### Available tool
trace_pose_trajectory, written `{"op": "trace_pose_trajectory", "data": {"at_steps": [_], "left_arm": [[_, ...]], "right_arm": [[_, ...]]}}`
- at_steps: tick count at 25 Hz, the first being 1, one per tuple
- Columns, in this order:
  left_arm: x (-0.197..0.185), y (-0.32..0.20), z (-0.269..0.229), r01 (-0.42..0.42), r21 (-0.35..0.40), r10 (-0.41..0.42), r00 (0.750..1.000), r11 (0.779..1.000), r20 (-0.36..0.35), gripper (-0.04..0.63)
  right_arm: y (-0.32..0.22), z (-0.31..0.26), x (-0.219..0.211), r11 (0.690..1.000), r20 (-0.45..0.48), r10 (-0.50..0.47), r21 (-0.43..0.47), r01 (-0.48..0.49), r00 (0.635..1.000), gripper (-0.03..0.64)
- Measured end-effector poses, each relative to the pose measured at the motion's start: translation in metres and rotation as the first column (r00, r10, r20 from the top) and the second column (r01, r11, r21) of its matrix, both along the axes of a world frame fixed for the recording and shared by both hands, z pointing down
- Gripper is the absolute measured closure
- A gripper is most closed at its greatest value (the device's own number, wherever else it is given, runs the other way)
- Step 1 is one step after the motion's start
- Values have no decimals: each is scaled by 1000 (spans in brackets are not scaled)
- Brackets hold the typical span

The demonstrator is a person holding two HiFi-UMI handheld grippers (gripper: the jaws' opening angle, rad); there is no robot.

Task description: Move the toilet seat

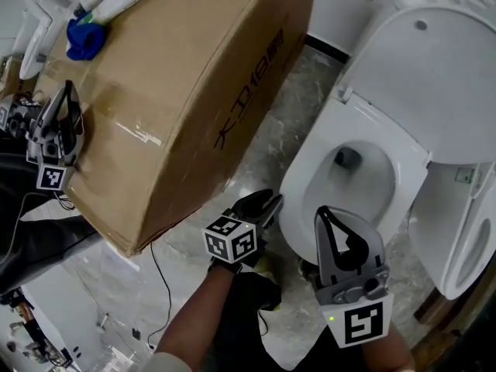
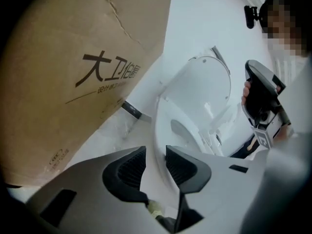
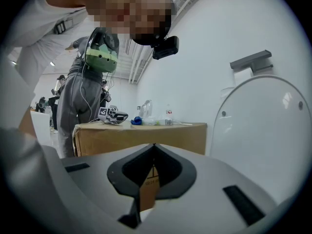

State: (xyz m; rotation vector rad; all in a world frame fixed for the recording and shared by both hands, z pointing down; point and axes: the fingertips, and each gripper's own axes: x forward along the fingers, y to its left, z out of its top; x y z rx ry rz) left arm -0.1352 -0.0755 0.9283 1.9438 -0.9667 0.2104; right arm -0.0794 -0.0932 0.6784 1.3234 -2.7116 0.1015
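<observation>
The white toilet (image 1: 310, 184) stands at centre right with its lid (image 1: 434, 68) raised against the wall. Its seat ring (image 1: 403, 157) lies on the bowl. My left gripper (image 1: 273, 200) is at the bowl's front left edge. In the left gripper view its jaws (image 2: 156, 156) stand open, with the white edge of the seat and rim (image 2: 157, 130) running through the gap and the pads apart from it. My right gripper (image 1: 319, 210) hovers just in front of the bowl, shut and empty; its view (image 3: 154, 146) looks past the lid (image 3: 263, 126).
A large cardboard box (image 1: 178, 76) stands left of the toilet, leaving a narrow strip of marble floor (image 1: 271, 146) between them. On the box lie a spare gripper (image 1: 54, 134), a blue object (image 1: 84, 39) and bottles. A second toilet (image 1: 465, 231) stands at the right edge. A thin cable (image 1: 159, 277) trails on the floor.
</observation>
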Motion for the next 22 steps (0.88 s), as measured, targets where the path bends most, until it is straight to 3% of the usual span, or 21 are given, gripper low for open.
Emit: {"op": "trace_pose_trajectory", "data": {"at_steps": [6, 10, 15, 22], "left_arm": [[14, 18, 3, -70, -48, 66, 995, 996, -77, 469], [18, 23, 6, -63, -81, 52, 990, 995, -128, 463], [18, 24, 2, -78, -86, 71, 994, 993, -81, 479], [16, 24, -33, -56, -99, 45, 992, 994, -114, 486]], "right_arm": [[4, 2, -3, 1000, 9, -18, -12, 18, 1000, 603], [8, 3, -5, 999, 15, -22, -24, 23, 1000, 603], [13, 0, 0, 999, 16, -14, -44, 15, 1000, 603], [17, -33, 14, 998, 26, 29, -51, -28, 999, 603]]}}
